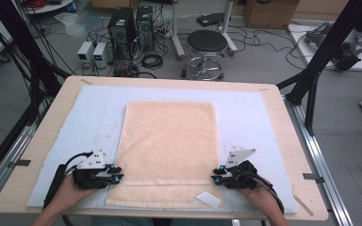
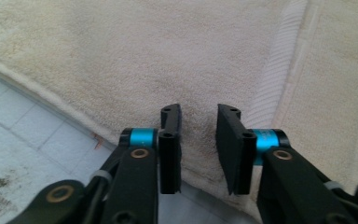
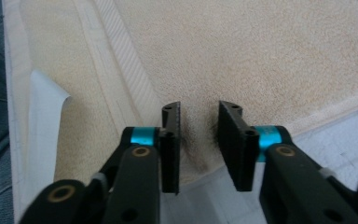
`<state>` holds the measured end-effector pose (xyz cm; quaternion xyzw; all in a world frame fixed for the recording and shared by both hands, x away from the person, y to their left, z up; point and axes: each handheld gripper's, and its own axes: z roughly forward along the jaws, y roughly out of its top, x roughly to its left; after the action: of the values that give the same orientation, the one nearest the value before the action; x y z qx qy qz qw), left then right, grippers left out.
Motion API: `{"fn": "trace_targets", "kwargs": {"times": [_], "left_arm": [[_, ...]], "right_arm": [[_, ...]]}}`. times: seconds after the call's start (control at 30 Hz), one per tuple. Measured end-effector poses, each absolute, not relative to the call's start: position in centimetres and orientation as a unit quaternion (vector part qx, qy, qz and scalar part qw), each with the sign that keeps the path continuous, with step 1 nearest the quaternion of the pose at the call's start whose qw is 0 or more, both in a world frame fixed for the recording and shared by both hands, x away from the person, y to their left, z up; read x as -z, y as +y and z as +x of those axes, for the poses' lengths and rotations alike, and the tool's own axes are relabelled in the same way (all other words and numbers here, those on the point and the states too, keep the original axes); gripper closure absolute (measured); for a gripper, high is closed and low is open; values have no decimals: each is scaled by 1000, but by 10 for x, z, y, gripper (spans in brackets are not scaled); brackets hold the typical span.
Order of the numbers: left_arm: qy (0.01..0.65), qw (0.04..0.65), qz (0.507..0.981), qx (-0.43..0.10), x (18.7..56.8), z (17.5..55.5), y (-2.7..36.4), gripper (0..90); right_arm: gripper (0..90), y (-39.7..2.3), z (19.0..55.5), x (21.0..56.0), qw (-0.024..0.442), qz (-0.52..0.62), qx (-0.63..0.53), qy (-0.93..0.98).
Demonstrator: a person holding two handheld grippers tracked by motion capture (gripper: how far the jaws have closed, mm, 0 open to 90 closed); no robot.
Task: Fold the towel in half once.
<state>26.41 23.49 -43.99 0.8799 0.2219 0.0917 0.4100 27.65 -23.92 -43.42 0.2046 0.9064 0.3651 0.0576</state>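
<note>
While flat, towel (image 1: 167,141) | white tag (image 1: 208,199) (unreadable); near edge

A pale mat (image 1: 250,106) covers the wooden table (image 1: 66,94); a white paper slip (image 1: 208,199) lies near its front edge; beyond stand a black stool (image 1: 206,42), two computer towers (image 1: 122,26) and tangled cables (image 1: 152,60).

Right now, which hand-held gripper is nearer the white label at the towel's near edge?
Right. The right hand-held gripper sits at the towel's right edge, just above the white label; the left hand-held gripper is across the towel at its left edge.
</note>
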Motion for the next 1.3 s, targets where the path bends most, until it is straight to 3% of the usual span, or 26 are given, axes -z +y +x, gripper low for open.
{"fn": "trace_targets", "kwargs": {"times": [0.13,0.23,0.7,1.17,1.23,1.3], "left_arm": [[224,408,880,-99,439,262,234,848],[225,409,878,-101,436,262,236,865],[222,446,859,-116,407,241,252,868],[199,434,872,-109,411,202,255,867],[202,435,871,-107,412,200,256,833],[209,437,869,-105,413,199,258,737]], "right_arm": [[847,-237,277,433,54,202,-361,909],[860,-237,278,429,57,203,-359,909],[861,-238,256,393,68,183,-385,902],[860,-240,213,393,48,168,-396,902],[790,-240,211,396,36,168,-396,902],[722,-242,214,400,29,176,-398,900]]}}
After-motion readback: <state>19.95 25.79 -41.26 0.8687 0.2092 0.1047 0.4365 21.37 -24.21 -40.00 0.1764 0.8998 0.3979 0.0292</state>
